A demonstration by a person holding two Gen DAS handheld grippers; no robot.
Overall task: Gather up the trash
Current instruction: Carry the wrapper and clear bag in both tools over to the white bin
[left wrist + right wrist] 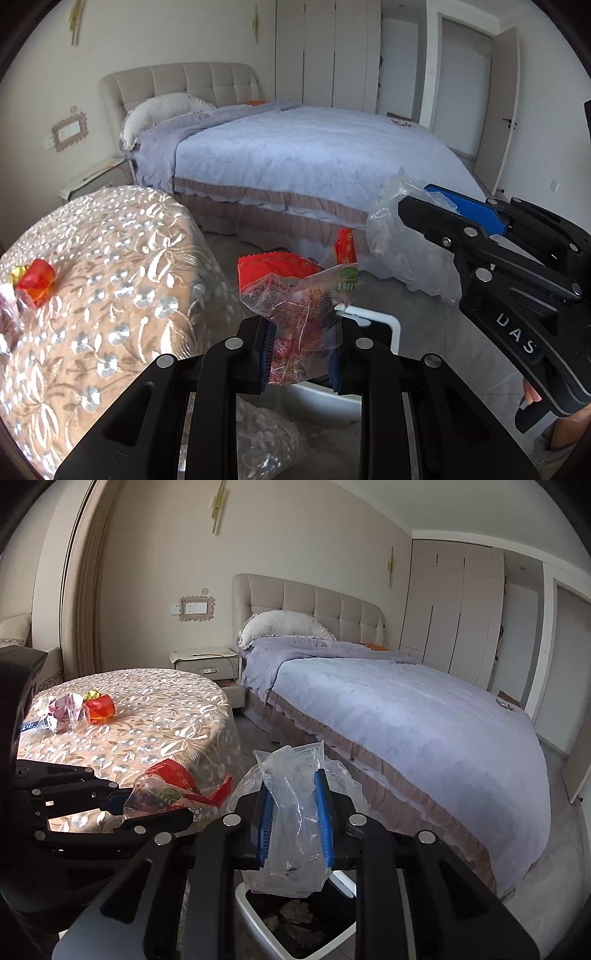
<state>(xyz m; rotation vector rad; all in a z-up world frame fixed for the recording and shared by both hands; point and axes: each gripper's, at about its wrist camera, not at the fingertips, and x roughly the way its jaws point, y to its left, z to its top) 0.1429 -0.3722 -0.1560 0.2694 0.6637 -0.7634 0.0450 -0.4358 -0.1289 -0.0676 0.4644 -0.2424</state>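
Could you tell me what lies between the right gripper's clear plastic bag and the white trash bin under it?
Nothing: in the right wrist view the clear plastic bag hangs directly over the white trash bin, with only open air between.

clear wrapper (291,834): glossy crinkled plastic | tablecloth (147,716): shiny embossed | bedspread (406,716): matt cloth

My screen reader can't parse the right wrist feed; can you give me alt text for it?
The right gripper clamps a crumpled clear plastic bag just above a white trash bin that already holds scraps. At left, the left gripper holds a red-and-clear snack wrapper beside a round table with more wrappers; a bed lies behind.
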